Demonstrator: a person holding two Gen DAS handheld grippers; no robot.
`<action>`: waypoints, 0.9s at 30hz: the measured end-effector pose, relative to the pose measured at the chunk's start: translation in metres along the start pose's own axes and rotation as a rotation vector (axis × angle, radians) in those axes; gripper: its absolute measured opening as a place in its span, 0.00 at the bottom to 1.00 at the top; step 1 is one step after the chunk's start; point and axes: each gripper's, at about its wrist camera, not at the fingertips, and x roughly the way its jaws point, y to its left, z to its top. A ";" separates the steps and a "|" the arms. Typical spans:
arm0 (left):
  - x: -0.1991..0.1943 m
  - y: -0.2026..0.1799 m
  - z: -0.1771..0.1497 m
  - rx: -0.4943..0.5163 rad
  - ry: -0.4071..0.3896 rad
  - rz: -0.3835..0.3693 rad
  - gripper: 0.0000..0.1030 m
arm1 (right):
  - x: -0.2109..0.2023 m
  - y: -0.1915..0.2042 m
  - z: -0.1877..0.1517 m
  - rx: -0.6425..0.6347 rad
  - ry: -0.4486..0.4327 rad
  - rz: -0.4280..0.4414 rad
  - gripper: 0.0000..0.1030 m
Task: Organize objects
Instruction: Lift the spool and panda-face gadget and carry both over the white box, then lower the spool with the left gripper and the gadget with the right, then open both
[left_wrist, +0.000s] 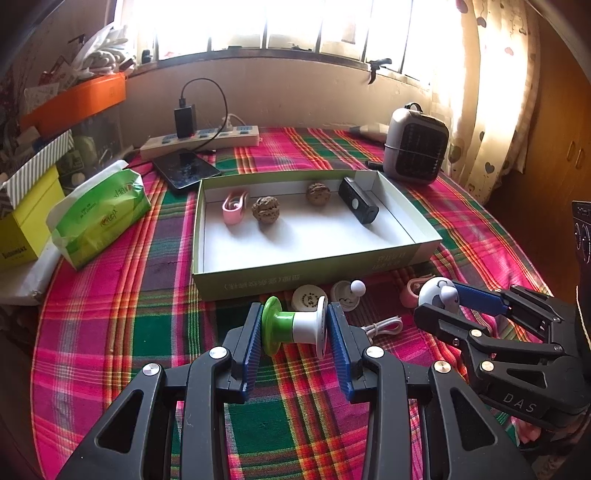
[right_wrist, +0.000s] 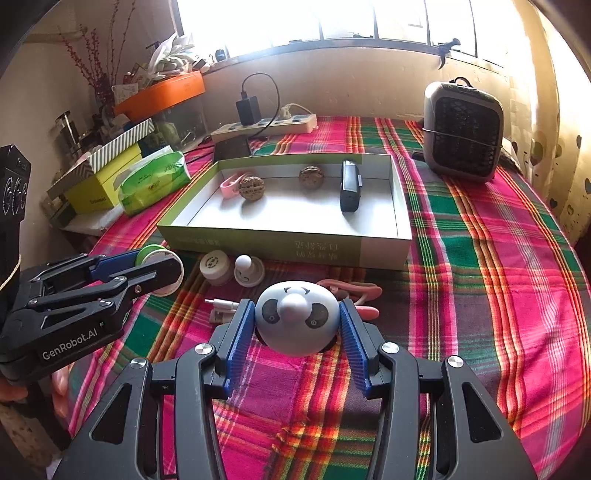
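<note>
**Holding two toys at the near edge of the box**

Pinching a green-and-white spool-shaped toy (left_wrist: 295, 326) end to end, the left gripper (left_wrist: 291, 332) has its blue pads pressed on the green flange and the white flange, with the toy lying crosswise between them. The right gripper (right_wrist: 297, 326) clamps a round panda-face toy (right_wrist: 297, 319) by its sides, nose toward the camera.

In the right wrist view, the shallow green box (right_wrist: 284, 245) sits at 12 o'clock from the panda. Inside it lie a pink clip (right_wrist: 231, 184) at the far left, two walnuts (right_wrist: 252, 188), and a black rectangular device (right_wrist: 350, 188) toward 1 o'clock.

On the plaid cloth (right_wrist: 480, 295), just in front of the box, rest a small white jar (right_wrist: 214, 266), a white knobbed piece (right_wrist: 248, 271), a coiled white cable (right_wrist: 221, 308) at 9 o'clock, and a pink clip-like item (right_wrist: 364, 293) at 2 o'clock.
</note>
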 end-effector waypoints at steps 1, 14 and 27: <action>0.000 0.000 0.002 -0.001 -0.004 0.000 0.31 | 0.000 0.000 0.002 -0.001 -0.001 0.001 0.47; 0.003 0.012 0.027 -0.012 -0.032 0.013 0.31 | 0.006 0.002 0.032 -0.028 -0.027 0.013 0.47; 0.027 0.027 0.048 -0.030 -0.012 0.014 0.31 | 0.036 -0.009 0.065 -0.022 0.005 0.007 0.47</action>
